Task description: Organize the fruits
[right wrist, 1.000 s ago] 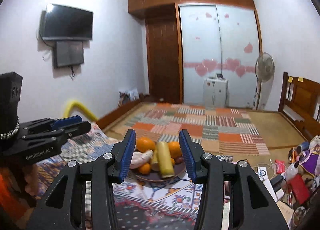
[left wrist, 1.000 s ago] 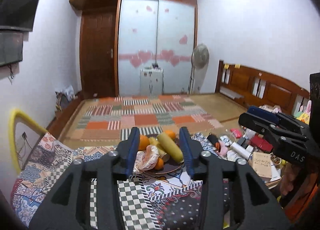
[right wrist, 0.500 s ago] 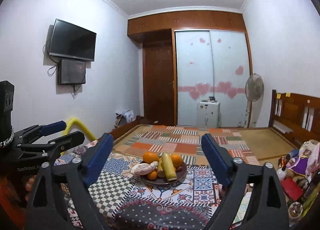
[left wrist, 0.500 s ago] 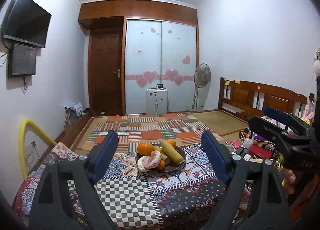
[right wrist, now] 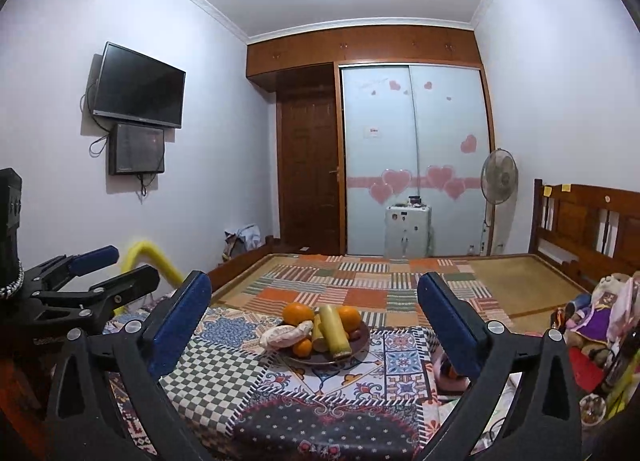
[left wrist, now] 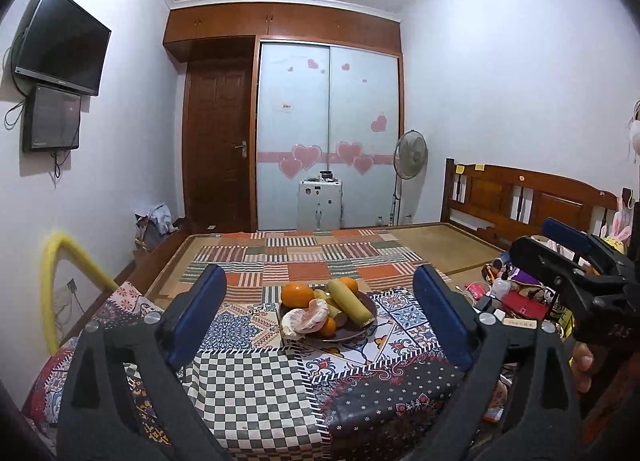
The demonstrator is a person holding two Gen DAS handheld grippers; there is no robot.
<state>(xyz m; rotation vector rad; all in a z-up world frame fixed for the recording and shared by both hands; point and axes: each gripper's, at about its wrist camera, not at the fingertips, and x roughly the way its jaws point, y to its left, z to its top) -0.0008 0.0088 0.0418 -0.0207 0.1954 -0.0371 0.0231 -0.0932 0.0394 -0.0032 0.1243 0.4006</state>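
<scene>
Both grippers, left gripper [left wrist: 320, 311] and right gripper [right wrist: 316, 317], are hovering spread wide, holding nothing. At 12 o'clock on the desk [right wrist: 224, 377], the fruits [right wrist: 320, 331] are sitting piled on the plate [right wrist: 362, 343], possibly already organized. Any approach should be coming in level.

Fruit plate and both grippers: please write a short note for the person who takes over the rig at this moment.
Left gripper: open, holds nothing, aimed at the plate from a distance.
Right gripper: open, holds nothing, also set back from the plate.
Fruit: all of it that shows lies on the dark plate on the patterned cloth: oranges, a long yellow piece, a peeled pale fruit.
Done or left: no fruit shows off the plate. This fits either a finished sorting or fruit waiting to be taken elsewhere; check before moving.
</scene>
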